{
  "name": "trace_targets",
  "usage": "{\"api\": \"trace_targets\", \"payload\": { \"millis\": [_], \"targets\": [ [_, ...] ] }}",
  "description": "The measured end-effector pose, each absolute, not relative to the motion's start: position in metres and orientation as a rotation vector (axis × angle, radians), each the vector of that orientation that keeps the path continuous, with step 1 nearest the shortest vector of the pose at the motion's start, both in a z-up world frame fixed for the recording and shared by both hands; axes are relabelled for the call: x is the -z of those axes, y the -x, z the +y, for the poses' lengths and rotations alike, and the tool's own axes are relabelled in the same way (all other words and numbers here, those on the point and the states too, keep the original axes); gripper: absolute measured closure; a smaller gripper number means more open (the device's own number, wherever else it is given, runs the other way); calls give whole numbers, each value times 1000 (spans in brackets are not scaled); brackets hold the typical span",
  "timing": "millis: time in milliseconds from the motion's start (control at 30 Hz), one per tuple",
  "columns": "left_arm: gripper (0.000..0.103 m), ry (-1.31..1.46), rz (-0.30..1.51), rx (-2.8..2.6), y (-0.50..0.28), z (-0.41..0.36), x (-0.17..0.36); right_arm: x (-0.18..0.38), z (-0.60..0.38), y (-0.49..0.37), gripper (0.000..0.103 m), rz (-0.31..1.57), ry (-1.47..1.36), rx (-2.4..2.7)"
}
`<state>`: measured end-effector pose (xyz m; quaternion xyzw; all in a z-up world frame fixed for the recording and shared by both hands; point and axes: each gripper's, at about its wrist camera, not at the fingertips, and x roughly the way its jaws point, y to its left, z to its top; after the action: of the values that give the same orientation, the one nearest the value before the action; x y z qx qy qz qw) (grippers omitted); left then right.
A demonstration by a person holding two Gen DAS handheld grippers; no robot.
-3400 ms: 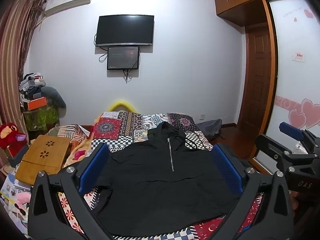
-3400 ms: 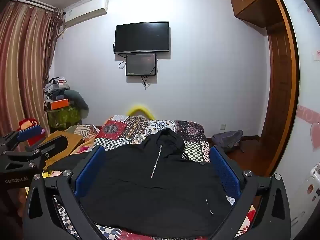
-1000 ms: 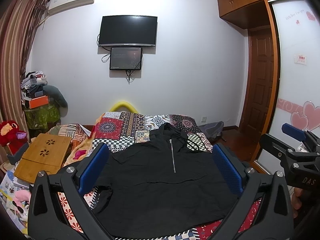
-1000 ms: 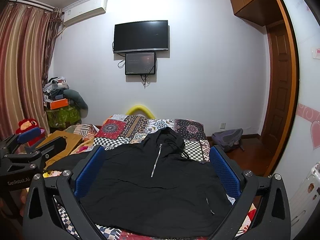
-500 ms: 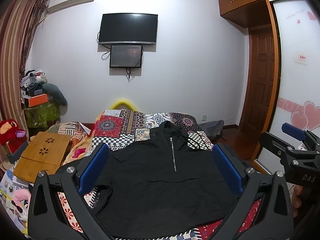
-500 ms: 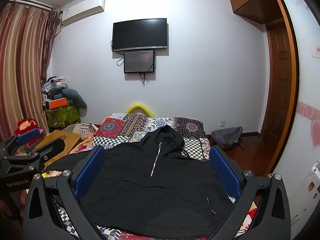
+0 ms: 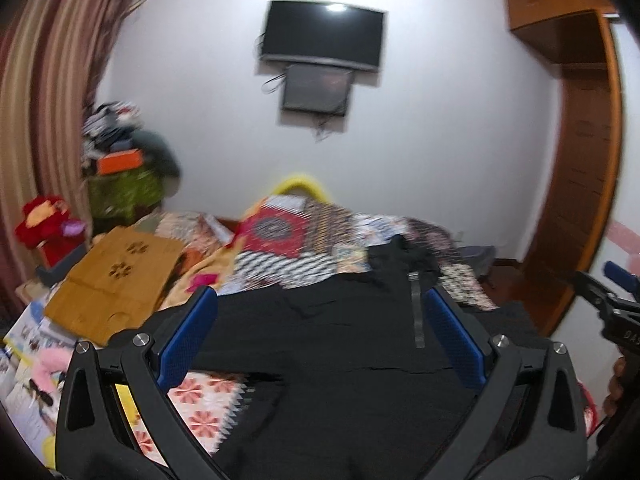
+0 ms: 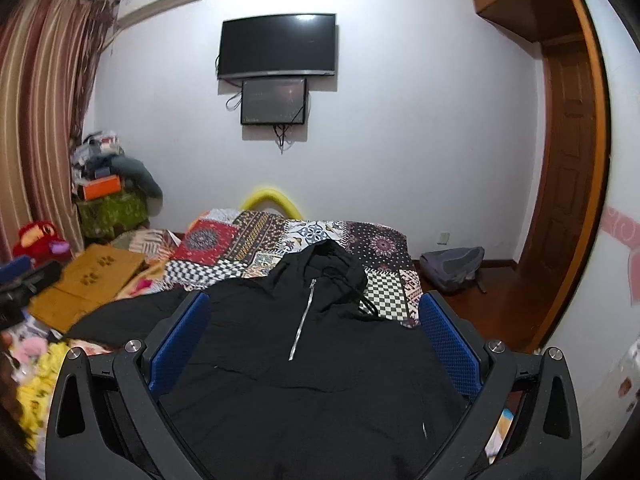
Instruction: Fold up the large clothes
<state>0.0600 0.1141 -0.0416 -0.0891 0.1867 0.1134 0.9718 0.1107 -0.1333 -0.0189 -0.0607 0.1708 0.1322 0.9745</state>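
A black hooded jacket [image 8: 304,380] with a silver zipper lies spread flat, front up, on the patchwork bedspread [image 8: 280,240], hood toward the far wall. It also shows in the left wrist view [image 7: 340,360], which is blurred. My left gripper [image 7: 320,344] is open and empty, above the jacket's left half and sleeve. My right gripper [image 8: 314,350] is open and empty, above the jacket's chest. Neither touches the cloth. The right gripper also shows at the edge of the left wrist view [image 7: 612,312].
A wooden lap table [image 7: 116,276] and toys lie left of the bed. A grey backpack [image 8: 452,266] sits on the floor at right by the wooden door [image 8: 568,184]. A TV [image 8: 276,46] hangs on the far wall.
My left gripper has swung to the left and tilted, blurring its view; the jacket now sits right of centre there. My right gripper has moved slightly forward and down.
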Motion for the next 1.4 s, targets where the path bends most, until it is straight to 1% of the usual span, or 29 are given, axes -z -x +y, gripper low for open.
{"api": "trace_targets", "payload": {
  "millis": [200, 400, 533, 633, 733, 867, 967, 1067, 1167, 1233, 1300, 1333, 1400],
  "targets": [
    [0, 309, 499, -351, -84, 197, 79, 40, -122, -149, 0, 438, 137, -306],
    [0, 512, 631, -461, -89, 282, 134, 70, -116, -176, 0, 574, 138, -340],
    [0, 643, 707, -443, -92, 318, 172, 86, -114, -188, 0, 659, 140, -351],
    [0, 776, 761, -392, -94, 341, 204, 91, -114, -193, 0, 686, 156, -344],
    [1, 919, 770, -365, -89, 362, 229, 92, -111, -199, 0, 696, 177, -339],
    [1, 1102, 713, -353, -81, 381, 253, 96, -106, -202, 0, 692, 214, -324],
    [7, 1164, 690, -378, -78, 393, 265, 101, -99, -209, 0, 694, 233, -307],
    [11, 1148, 693, -425, -83, 404, 271, 108, -97, -214, 0, 731, 213, -331],
    [19, 1126, 691, -453, -91, 413, 275, 114, -95, -216, 0, 767, 204, -344],
    [27, 1133, 694, -467, -96, 419, 282, 117, -95, -217, 0, 780, 211, -341],
    [40, 1113, 706, -500, -102, 422, 284, 117, -95, -216, 0, 784, 215, -340],
    [43, 1098, 710, -515, -104, 421, 284, 117, -96, -216, 0, 785, 216, -338],
    [54, 1052, 710, -549, -105, 419, 282, 118, -96, -215, 0, 789, 216, -336]
  ]
}}
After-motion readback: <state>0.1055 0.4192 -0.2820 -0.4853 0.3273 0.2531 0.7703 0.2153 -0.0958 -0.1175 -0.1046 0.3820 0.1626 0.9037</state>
